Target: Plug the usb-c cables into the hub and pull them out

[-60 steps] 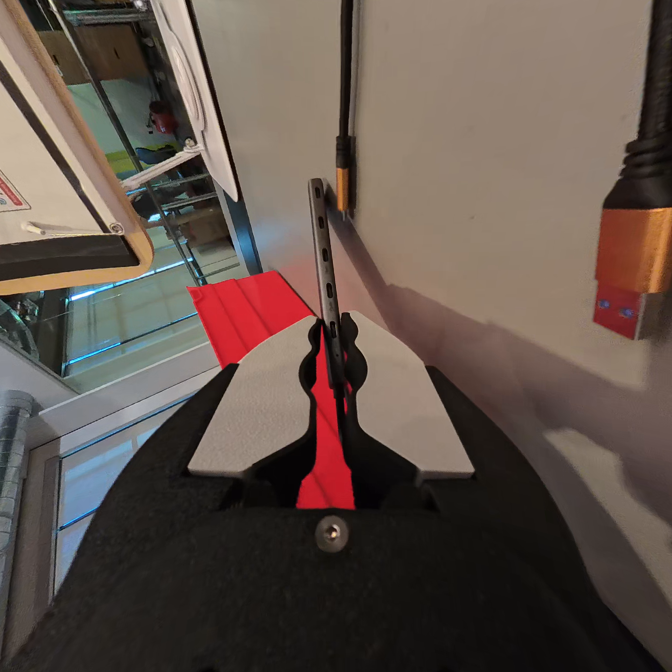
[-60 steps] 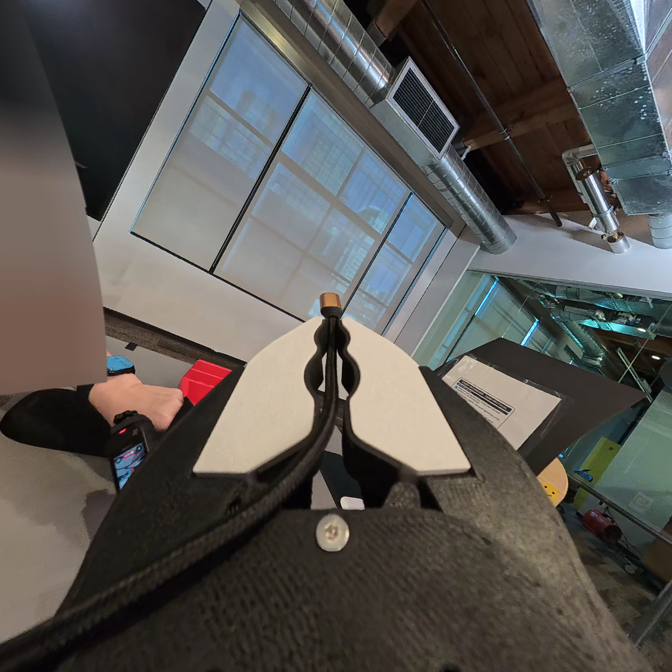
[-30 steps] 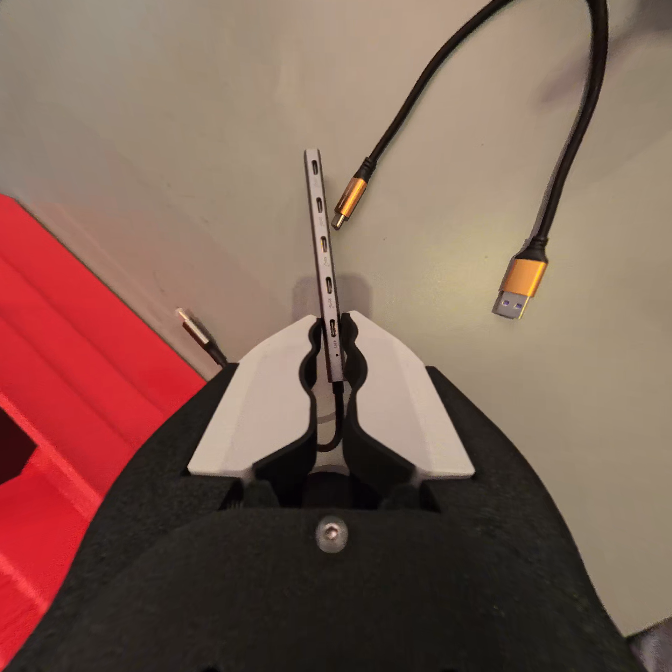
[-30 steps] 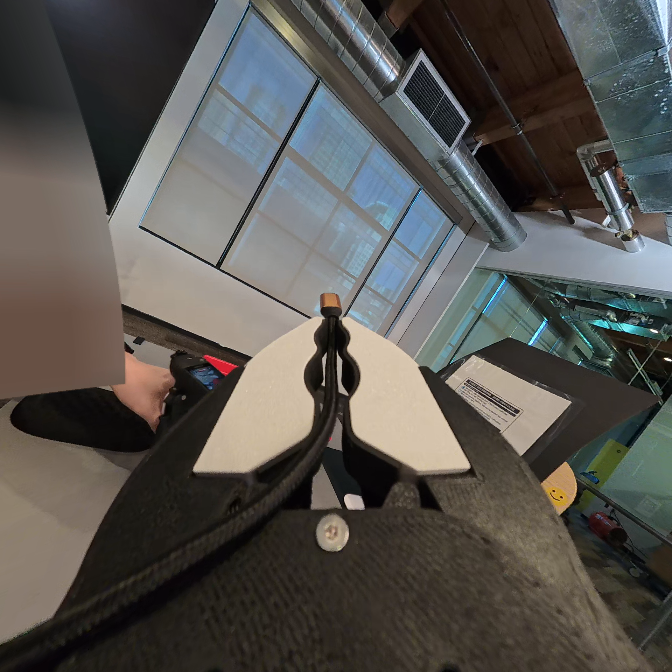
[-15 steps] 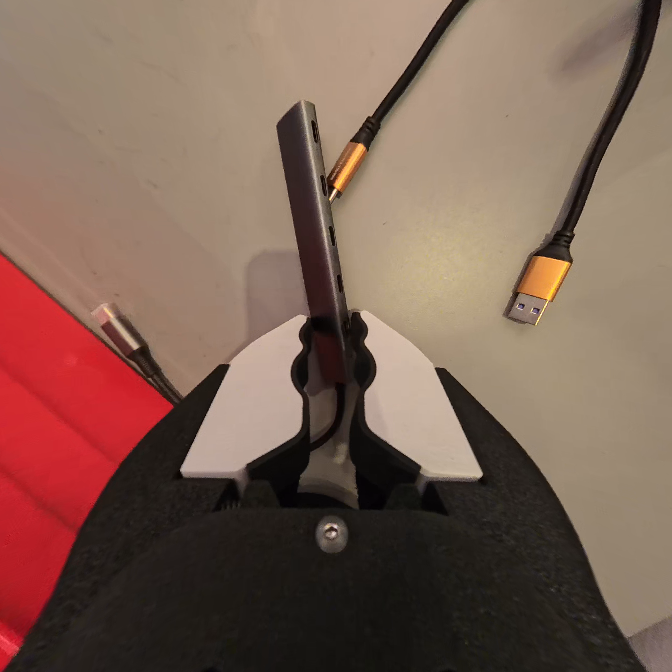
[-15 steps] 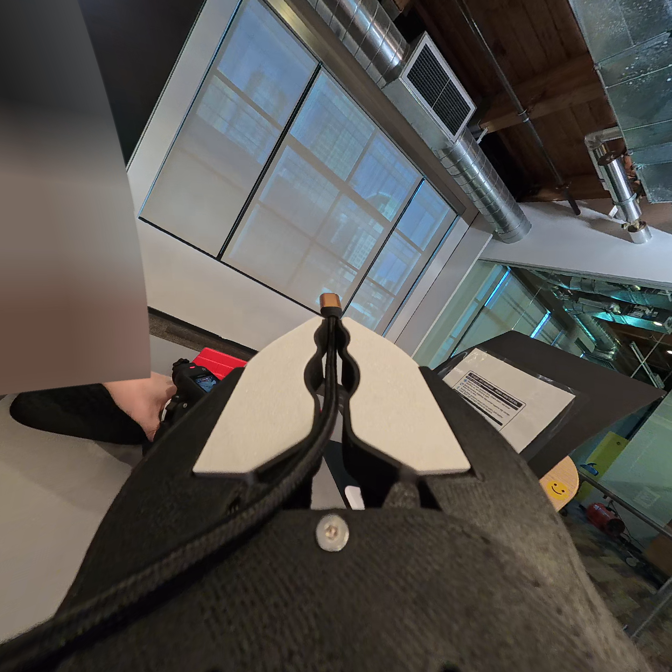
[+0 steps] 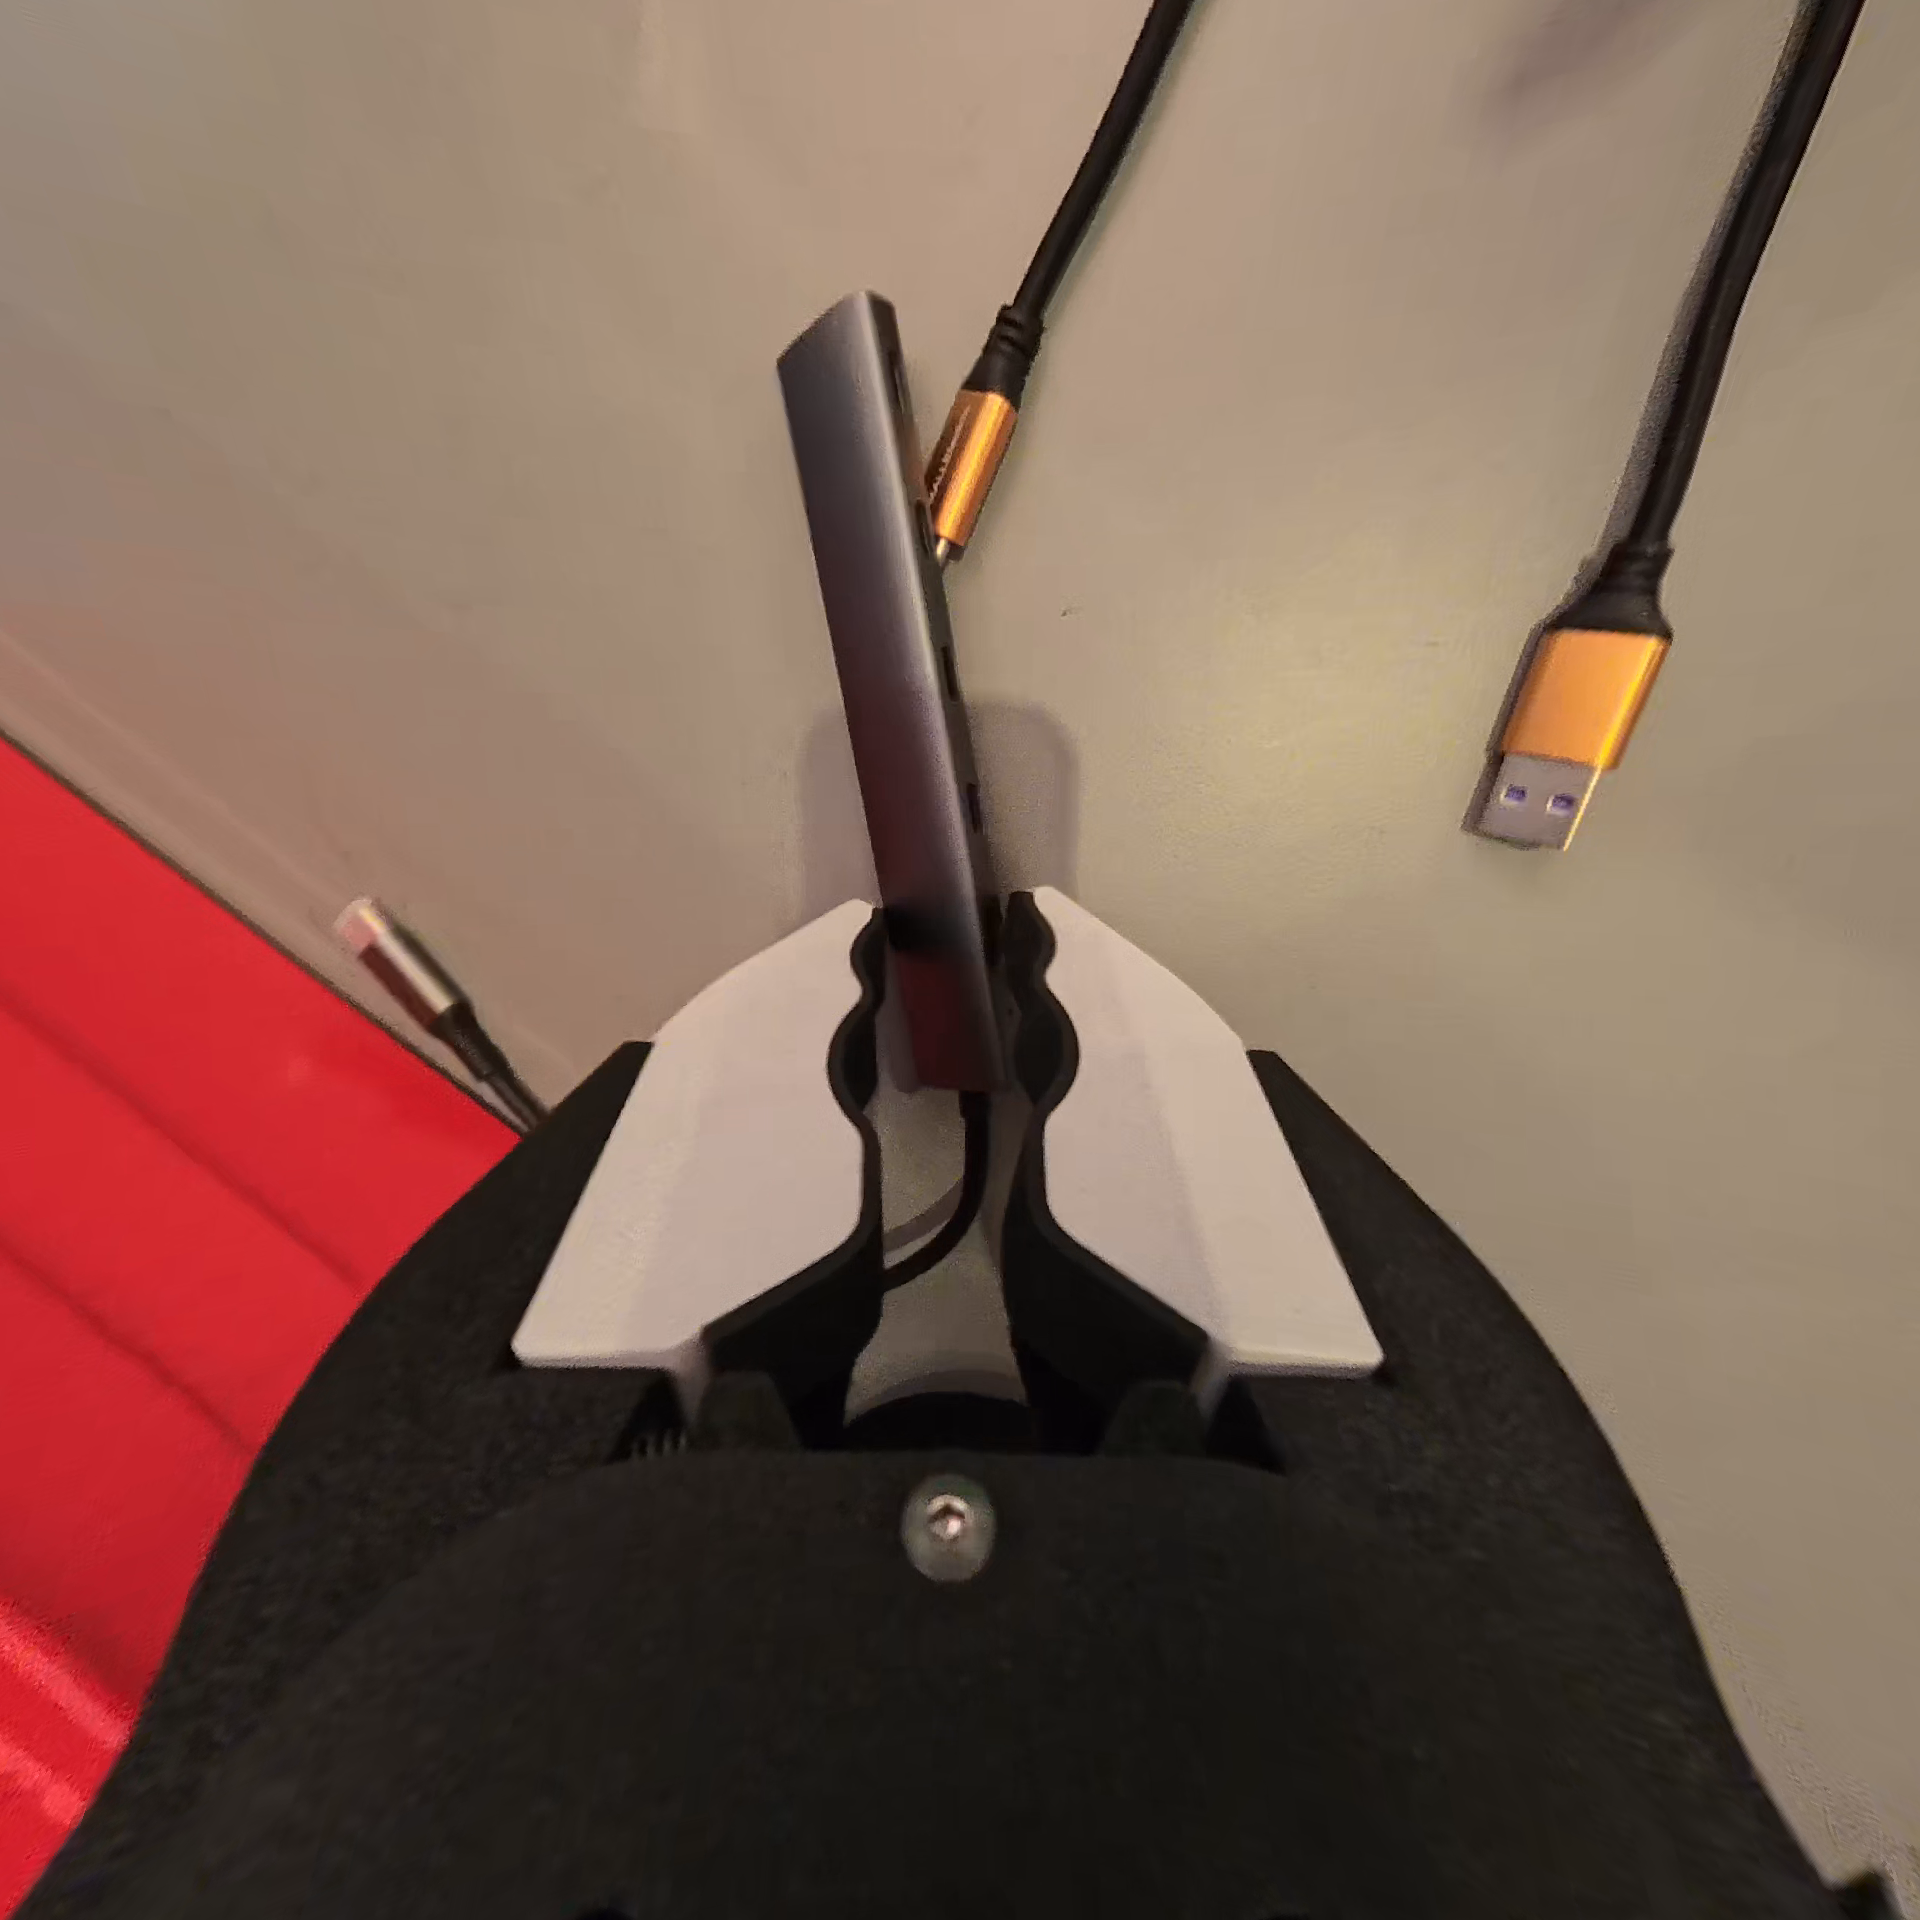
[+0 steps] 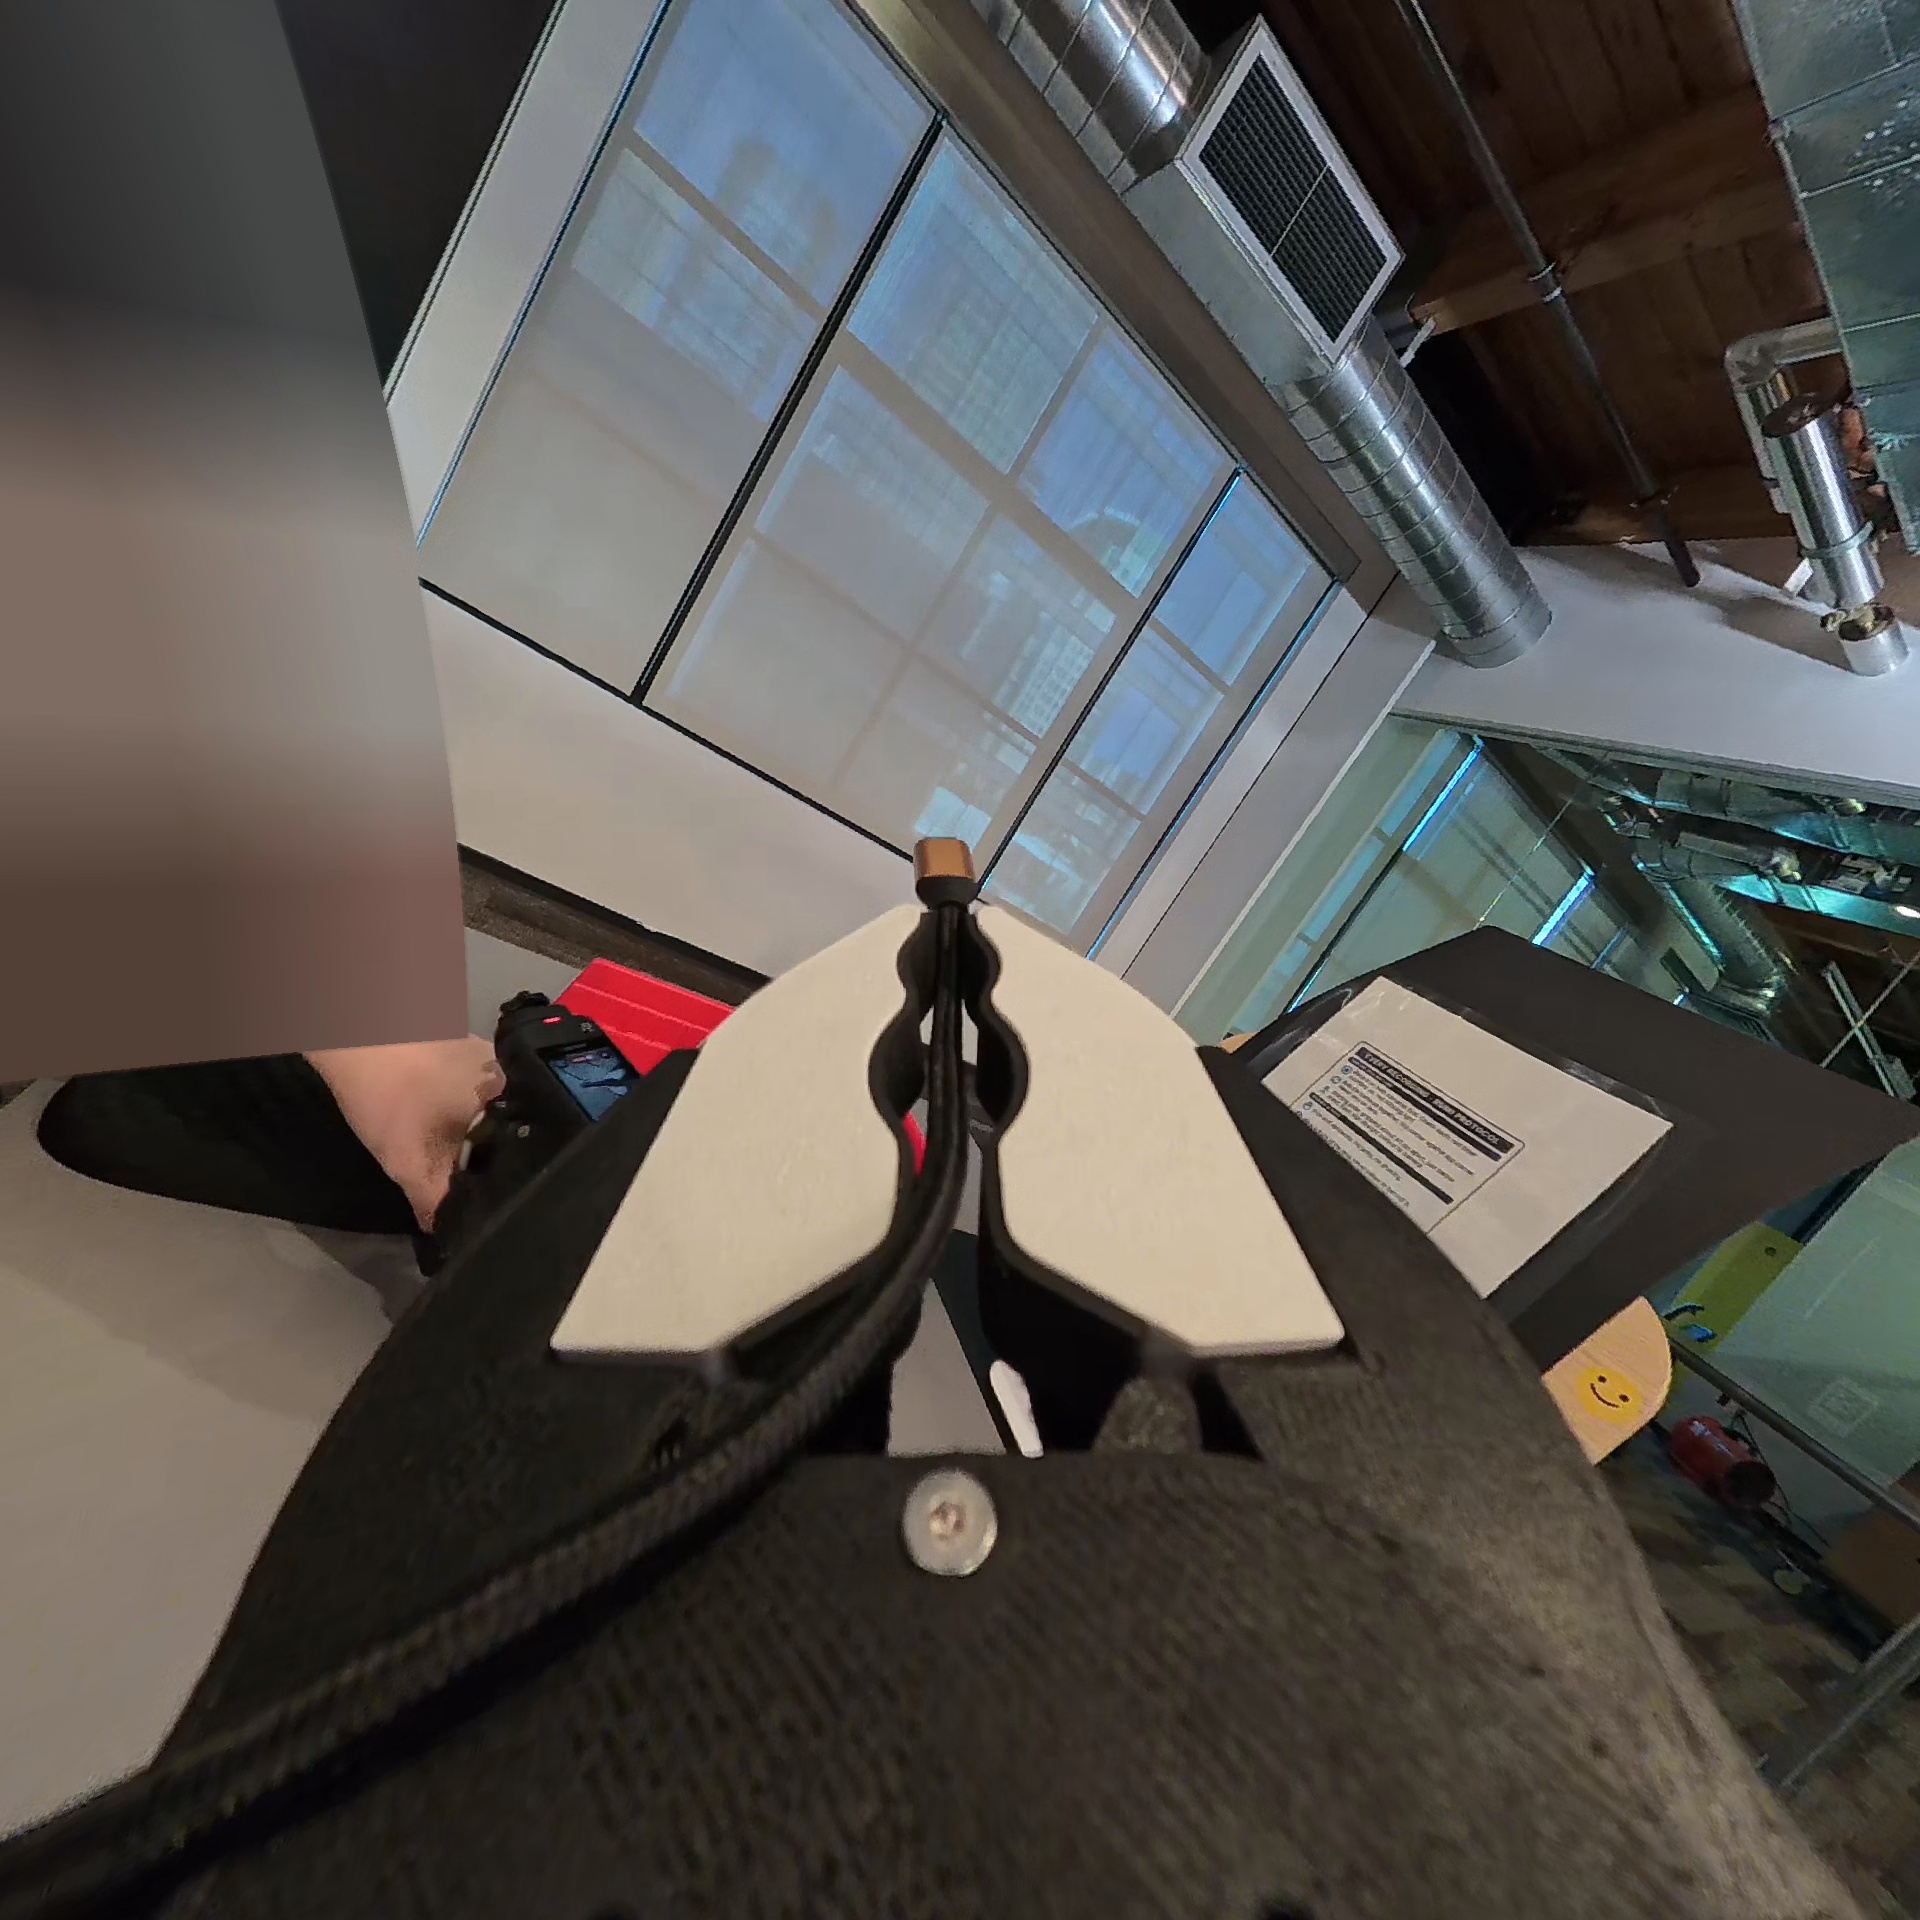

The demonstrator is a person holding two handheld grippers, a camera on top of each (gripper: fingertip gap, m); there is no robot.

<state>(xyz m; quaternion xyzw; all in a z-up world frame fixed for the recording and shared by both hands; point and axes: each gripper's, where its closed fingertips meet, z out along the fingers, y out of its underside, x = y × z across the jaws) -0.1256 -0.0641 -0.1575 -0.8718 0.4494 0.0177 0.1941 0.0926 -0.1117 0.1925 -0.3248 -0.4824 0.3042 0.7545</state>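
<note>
In the left wrist view my left gripper point(image 7: 951, 914) is shut on the lower end of a slim grey hub point(image 7: 894, 665), which points away over the grey table point(image 7: 416, 416) and shows its broad face. A black cable's orange USB-C plug point(image 7: 966, 468) lies just right of the hub's port edge; whether they touch is unclear. In the right wrist view my right gripper point(image 8: 943, 920) is shut on a black braided cable point(image 8: 914, 1195). Its orange plug point(image 8: 942, 868) sticks out past the fingertips, aimed up at the windows.
An orange USB-A plug point(image 7: 1569, 738) on a thick black cable lies to the right. A silver plug point(image 7: 400, 966) lies beside the red bin point(image 7: 156, 1195) at left. The right wrist view shows a person's hand point(image 8: 416, 1112) and a black board with a paper sheet point(image 8: 1455, 1132). The tips of one gripper are about 40 cm away from the tips of the other.
The left gripper swung from looking along the table to looking down on it. The hub turned in the grip and now shows its broad face. The right gripper barely moved.
</note>
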